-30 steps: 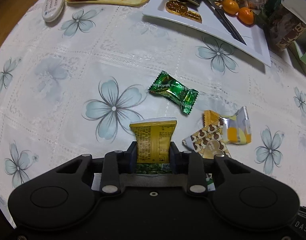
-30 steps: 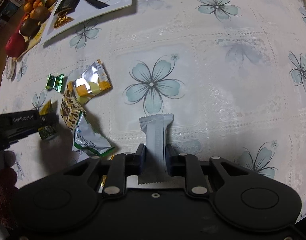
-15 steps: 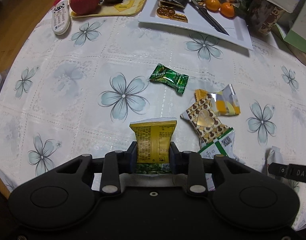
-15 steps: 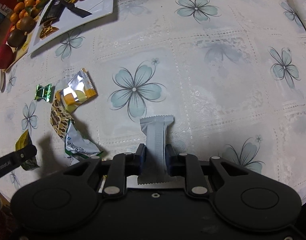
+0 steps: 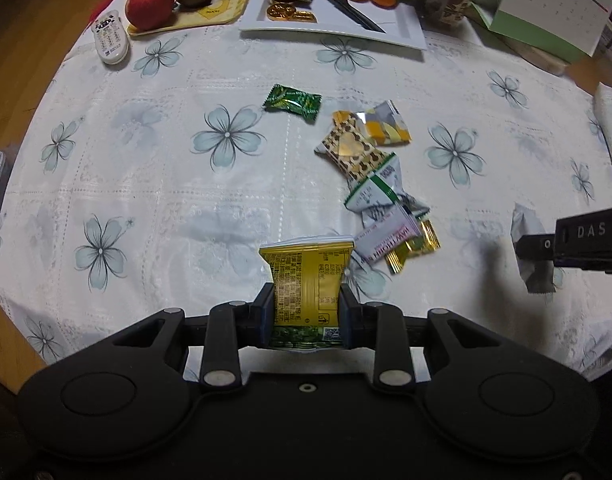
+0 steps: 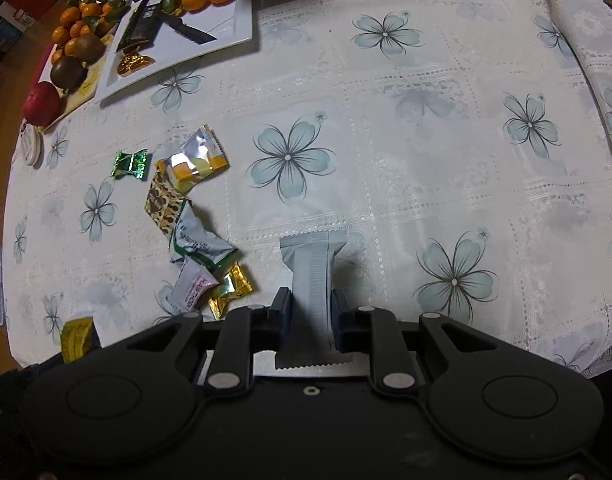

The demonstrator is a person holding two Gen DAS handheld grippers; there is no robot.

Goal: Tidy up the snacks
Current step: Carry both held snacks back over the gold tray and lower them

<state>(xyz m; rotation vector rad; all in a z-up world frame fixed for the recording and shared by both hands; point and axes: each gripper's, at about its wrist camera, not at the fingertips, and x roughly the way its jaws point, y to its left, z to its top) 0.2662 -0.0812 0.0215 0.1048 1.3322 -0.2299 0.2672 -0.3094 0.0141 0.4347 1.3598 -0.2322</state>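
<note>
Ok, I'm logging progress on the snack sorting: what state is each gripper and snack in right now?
left gripper: shut on yellow snack packet, held off the table.
right gripper: shut on grey wrapper, lifted.
green candy: lying loose on tablecloth.
heart-pattern packet: lying in the pile, overlapping its neighbours.

From my left wrist camera, the right claw [image 5: 523,250] enters from the picture's edge, so I see only part of it, and it covers much of the silver packet [image 5: 531,276] it carries. The gold candy [image 5: 415,246] lies partly under a pale wrapper [image 5: 387,242]. In my right wrist view, the yellow packet [image 6: 77,338] is half hidden behind my own claw's body. The print on every wrapper is too small for me to read.
</note>
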